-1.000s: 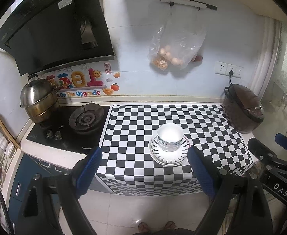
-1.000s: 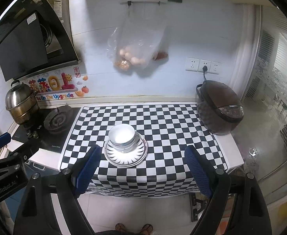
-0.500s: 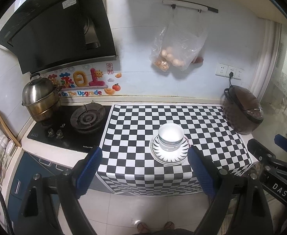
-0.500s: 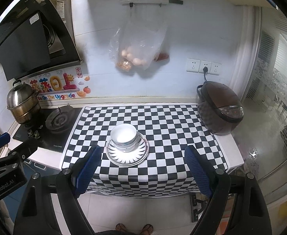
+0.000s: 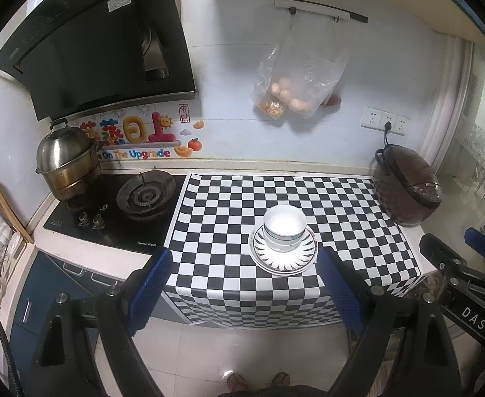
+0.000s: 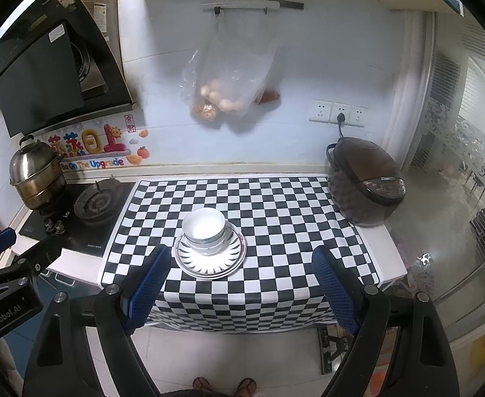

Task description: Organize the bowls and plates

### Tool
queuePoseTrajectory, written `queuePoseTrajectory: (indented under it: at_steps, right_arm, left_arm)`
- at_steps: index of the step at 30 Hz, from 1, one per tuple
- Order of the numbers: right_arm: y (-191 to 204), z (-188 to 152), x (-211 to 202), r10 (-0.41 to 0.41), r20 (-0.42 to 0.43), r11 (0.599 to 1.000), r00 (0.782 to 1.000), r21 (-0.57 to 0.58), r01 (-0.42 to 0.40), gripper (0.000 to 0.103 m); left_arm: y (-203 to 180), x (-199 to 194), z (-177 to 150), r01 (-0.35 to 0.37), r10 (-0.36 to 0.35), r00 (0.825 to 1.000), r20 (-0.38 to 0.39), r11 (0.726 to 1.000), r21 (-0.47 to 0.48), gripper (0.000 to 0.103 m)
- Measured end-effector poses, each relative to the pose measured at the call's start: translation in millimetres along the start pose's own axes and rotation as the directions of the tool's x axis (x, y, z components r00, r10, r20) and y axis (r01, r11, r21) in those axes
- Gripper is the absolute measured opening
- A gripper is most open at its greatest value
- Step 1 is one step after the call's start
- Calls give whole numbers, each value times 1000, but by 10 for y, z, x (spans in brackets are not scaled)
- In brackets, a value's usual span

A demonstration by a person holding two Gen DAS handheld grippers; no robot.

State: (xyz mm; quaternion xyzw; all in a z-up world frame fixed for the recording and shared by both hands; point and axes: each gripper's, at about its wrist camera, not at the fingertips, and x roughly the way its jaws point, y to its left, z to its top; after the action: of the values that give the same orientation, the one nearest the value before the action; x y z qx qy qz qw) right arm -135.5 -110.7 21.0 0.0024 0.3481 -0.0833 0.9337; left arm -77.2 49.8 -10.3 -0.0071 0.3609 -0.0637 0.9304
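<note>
White bowls [image 5: 284,228] [image 6: 204,230] sit nested on stacked plates with black ray patterns [image 5: 283,258] [image 6: 209,258], near the front of a black-and-white checkered mat [image 5: 242,205] [image 6: 275,205]. My left gripper [image 5: 244,264] hangs open in front of the counter, well back from the stack, with nothing between its blue pads. My right gripper [image 6: 240,263] is likewise open and empty, with the stack just beyond its left finger [image 6: 149,278]. Each gripper shows at the edge of the other's view.
A gas hob [image 5: 144,197] with a steel steamer pot [image 5: 65,162] lies left of the mat, under a black range hood [image 5: 103,43]. A brown rice cooker [image 5: 404,188] [image 6: 364,182] stands at the right end. A plastic bag of food [image 5: 295,89] hangs on the wall. A person's feet [image 5: 259,380] stand below.
Both views have drifted very slightly; the bowls and plates have not moved and both grippers stay equally wide.
</note>
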Motion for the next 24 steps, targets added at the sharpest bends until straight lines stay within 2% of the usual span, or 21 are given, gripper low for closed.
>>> queuePoseTrajectory:
  at_steps: [24]
  right_arm:
    - [-6, -21, -77, 2, 2, 1000, 1000, -8, -2, 89]
  left_arm:
    - [-21, -55, -44, -2, 2, 1000, -4, 1000, -7, 89]
